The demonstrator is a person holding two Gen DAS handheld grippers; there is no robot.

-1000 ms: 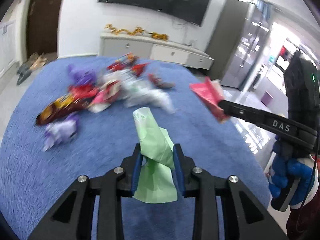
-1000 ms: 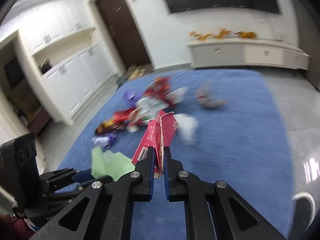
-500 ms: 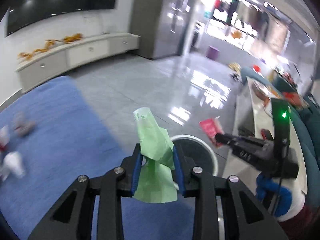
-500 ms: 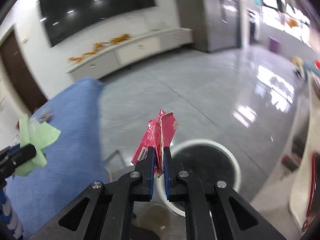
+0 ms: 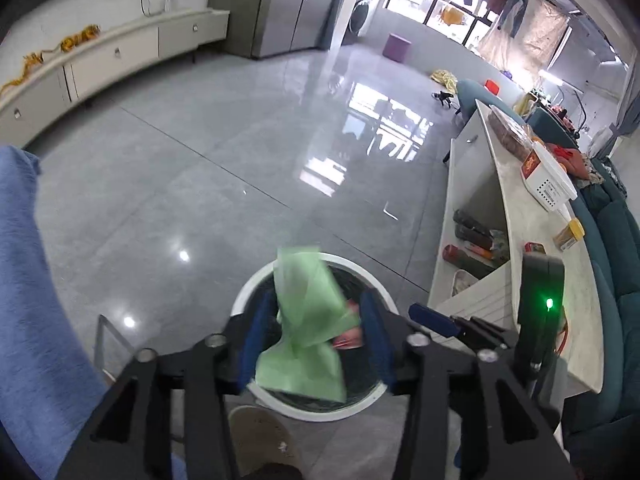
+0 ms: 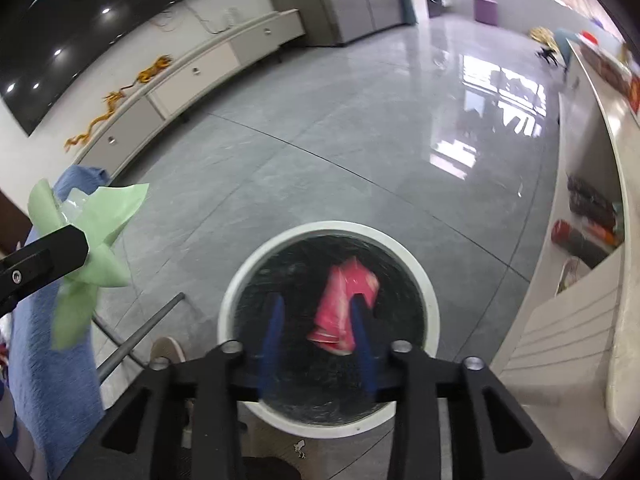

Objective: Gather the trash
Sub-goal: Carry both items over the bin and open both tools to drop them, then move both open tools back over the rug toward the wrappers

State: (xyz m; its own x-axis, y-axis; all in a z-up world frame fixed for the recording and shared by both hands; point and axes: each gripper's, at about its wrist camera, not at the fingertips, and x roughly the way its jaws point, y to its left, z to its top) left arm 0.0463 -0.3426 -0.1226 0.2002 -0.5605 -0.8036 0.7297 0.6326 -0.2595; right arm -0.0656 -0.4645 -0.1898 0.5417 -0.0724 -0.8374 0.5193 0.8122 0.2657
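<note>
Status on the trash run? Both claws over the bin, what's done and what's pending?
Done: both pieces are carried to the white-rimmed bin. In hand: the right claw is opening, and the pink wrapper hangs loose between its fingers over the black liner. The left claw is opening too, with the green wrapper between its fingers above the bin. Left: neither piece has clearly landed; any remaining trash isn't visible here.

A glossy grey tiled floor [image 5: 224,168] runs back to a long white cabinet [image 5: 120,52] against the wall, where a yellow garland [image 6: 116,98] lies along its top beneath a dark wall screen [image 6: 100,12]. A blue cloth [image 5: 28,280] drapes down the left edge, and a small purple stool [image 5: 397,46] stands far back near tall grey doors, perhaps a fridge [image 5: 288,4]. On the right, a pale counter [image 5: 520,216] carries a white box [image 5: 550,178] beside a teal sofa [image 5: 616,240].
</note>
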